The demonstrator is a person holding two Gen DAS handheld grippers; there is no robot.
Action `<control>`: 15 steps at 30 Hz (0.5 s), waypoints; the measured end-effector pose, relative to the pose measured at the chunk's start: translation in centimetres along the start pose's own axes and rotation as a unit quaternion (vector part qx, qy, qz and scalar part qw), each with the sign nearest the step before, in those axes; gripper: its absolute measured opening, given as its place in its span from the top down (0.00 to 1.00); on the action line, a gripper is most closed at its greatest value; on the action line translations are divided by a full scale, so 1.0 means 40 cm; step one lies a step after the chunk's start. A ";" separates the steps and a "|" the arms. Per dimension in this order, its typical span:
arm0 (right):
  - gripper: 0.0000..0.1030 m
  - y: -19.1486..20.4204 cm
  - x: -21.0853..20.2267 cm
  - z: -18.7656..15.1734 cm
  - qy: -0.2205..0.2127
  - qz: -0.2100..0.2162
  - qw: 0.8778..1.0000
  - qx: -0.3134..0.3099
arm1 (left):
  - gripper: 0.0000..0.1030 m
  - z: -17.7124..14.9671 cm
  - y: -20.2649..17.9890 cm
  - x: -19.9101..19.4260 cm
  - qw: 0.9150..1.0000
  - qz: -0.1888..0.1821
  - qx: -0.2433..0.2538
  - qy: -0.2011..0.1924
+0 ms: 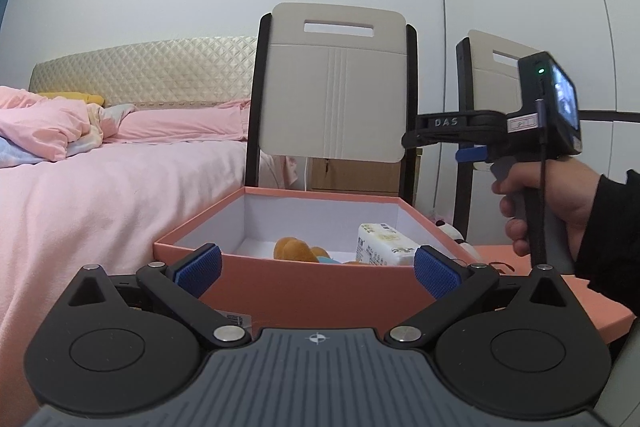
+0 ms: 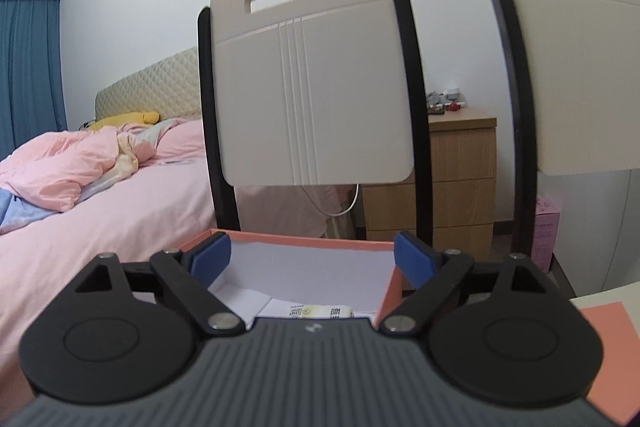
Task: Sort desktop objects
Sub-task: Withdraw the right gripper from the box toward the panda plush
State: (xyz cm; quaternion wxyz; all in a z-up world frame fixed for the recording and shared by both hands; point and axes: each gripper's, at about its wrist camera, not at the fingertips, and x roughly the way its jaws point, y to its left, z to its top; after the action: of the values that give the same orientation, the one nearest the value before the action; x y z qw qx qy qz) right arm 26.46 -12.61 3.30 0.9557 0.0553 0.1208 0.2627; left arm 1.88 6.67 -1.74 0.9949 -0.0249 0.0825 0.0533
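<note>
An open salmon-pink box (image 1: pixel 304 279) with a white inside stands in front of me. In it lie an orange plush toy (image 1: pixel 294 247) and a white tissue pack (image 1: pixel 384 239). My left gripper (image 1: pixel 318 269) is open and empty, just in front of the box's near wall. My right gripper (image 2: pixel 312 263) is open and empty, held above the box (image 2: pixel 386 291), with the tissue pack (image 2: pixel 320 311) showing below it. In the left wrist view the right gripper's body (image 1: pixel 500 125) and the hand holding it hover over the box's right side.
Two chairs (image 1: pixel 334 83) (image 2: pixel 576 59) stand behind the box. A bed with pink bedding (image 1: pixel 100 179) is to the left. The box lid (image 1: pixel 600 307) lies to the right. A wooden drawer unit (image 2: pixel 460 179) stands behind the chairs.
</note>
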 end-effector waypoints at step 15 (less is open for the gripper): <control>0.00 0.005 -0.237 -0.073 -0.006 -0.017 1.000 0.023 | 0.00 0.002 -0.011 -0.009 1.000 -0.001 0.011 -0.009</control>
State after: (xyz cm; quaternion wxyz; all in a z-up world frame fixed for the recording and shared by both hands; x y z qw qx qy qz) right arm 17.71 -17.18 2.43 0.9592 0.0765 0.1224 0.2430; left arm 1.58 6.18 -1.58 0.9958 -0.0131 0.0745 0.0517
